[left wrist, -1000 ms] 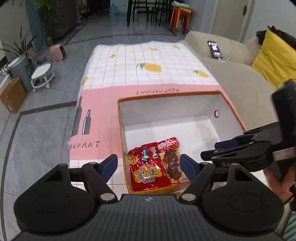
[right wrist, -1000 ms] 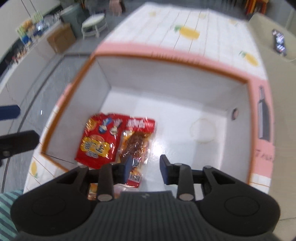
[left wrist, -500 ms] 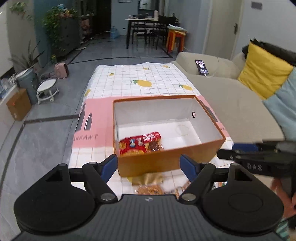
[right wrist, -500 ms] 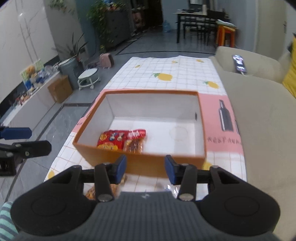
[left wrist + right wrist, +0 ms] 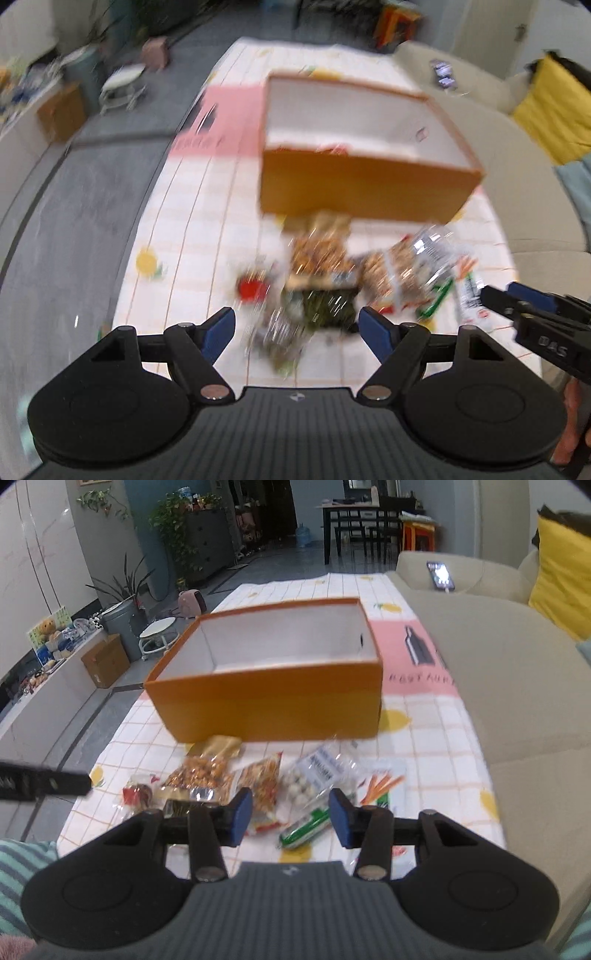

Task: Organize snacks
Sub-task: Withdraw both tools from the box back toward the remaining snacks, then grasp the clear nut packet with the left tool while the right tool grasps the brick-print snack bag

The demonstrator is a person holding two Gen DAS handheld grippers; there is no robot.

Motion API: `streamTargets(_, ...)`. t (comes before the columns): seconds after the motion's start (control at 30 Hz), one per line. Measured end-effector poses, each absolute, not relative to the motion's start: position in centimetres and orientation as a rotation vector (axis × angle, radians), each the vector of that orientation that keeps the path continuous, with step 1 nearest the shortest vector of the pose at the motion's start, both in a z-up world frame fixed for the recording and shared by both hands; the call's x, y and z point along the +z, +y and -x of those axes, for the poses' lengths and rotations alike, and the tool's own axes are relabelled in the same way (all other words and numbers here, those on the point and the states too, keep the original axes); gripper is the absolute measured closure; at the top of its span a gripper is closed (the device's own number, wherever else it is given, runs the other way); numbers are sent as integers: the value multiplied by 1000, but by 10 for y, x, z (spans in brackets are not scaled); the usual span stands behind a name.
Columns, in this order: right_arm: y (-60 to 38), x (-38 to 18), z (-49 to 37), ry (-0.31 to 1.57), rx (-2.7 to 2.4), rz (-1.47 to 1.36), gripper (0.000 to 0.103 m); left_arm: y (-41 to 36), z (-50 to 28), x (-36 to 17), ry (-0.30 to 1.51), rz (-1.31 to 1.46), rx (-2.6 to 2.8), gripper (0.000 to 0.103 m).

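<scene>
Snack sorting: both grippers over the loose packets, nothing held.

Nearest: right gripper (image 5: 291, 814), fingers narrow and empty, above the packet of white balls (image 5: 308, 783); left gripper (image 5: 296, 329), fingers wide and empty, above the dark packet (image 5: 325, 308). Beyond: orange box (image 5: 269, 705) on the checked cloth (image 5: 436, 738). Advice: take one packet by its edge, clear of its neighbours. A second ago both grippers were over the box; they have since drawn back to the pile.

left wrist – steep downward view | right wrist – shallower | shared: orange box (image 5: 365, 188), snacks (image 5: 258, 779)
</scene>
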State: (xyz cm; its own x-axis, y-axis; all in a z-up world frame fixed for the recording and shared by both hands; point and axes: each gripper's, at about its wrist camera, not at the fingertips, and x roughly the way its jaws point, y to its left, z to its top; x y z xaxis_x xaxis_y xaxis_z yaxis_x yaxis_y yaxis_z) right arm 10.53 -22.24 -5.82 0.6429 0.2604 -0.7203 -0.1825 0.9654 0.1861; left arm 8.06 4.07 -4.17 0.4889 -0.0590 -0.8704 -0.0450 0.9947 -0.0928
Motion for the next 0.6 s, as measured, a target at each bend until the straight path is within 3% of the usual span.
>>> streamTargets(0.53, -186, -93, -144, 932, 293, -10, 59, 71, -99, -110, 1215, 473, 240, 16)
streamTargets(0.6, -179, -99, -151, 950, 309, -2, 49, 68, -104, -113, 1229, 460, 260, 16)
